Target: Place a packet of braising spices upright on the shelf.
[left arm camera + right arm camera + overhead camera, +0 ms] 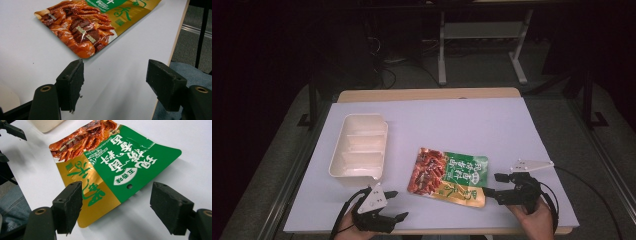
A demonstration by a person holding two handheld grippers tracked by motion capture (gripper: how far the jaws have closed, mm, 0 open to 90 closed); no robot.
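Note:
A flat food pouch (449, 176), green and gold with a picture of red meat, lies on the white table near the front middle. My left gripper (396, 205) is at the front edge, left of the pouch, jaws open and empty; in the left gripper view the pouch (85, 27) lies just beyond them. My right gripper (493, 183) stands open at the pouch's right end. In the right gripper view its jaws straddle the gold and green edge of the pouch (120, 167) without pressing on it.
A white divided tray (359, 147) with three compartments sits at the left of the table (472, 120). The table's front edge runs close under both hands. Table legs and cables stand on the dark floor beyond.

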